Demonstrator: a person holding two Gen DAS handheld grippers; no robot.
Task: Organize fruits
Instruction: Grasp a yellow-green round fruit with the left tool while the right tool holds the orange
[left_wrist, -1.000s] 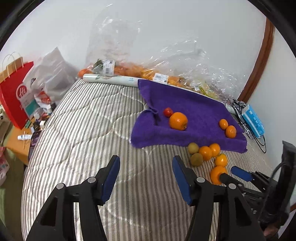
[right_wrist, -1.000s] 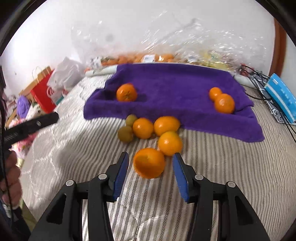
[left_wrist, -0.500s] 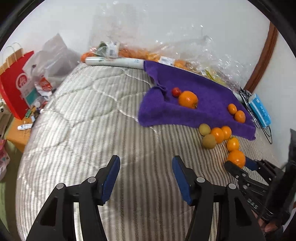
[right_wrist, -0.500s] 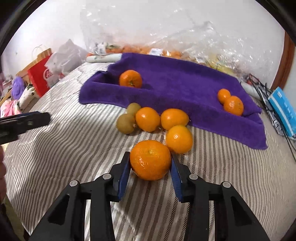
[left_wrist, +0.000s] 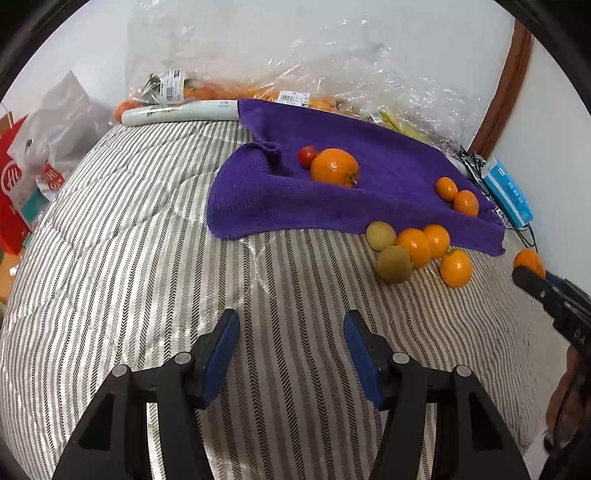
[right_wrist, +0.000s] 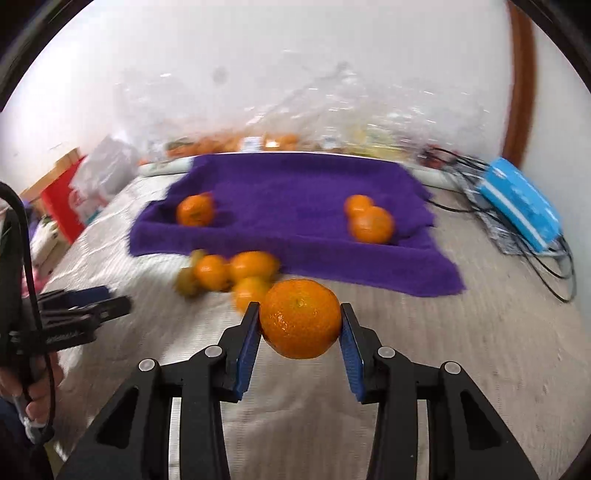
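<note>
Right gripper (right_wrist: 300, 334) has just clamped its jaws on a mandarin (right_wrist: 300, 318) — it's up off the striped bedcover (left_wrist: 147, 280). Left gripper (left_wrist: 290, 354) hangs with jaws apart, nothing between them. Beyond, loose fruit (left_wrist: 417, 247) clusters at the edge of the purple towel (left_wrist: 258, 199) — a big orange (left_wrist: 334, 167) lies on it.

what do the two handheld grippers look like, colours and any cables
Both the left gripper and the right gripper have matte black angular frames with silver rivets and flat blue pads on two straight fingers. A black cable loops by the left one.
</note>
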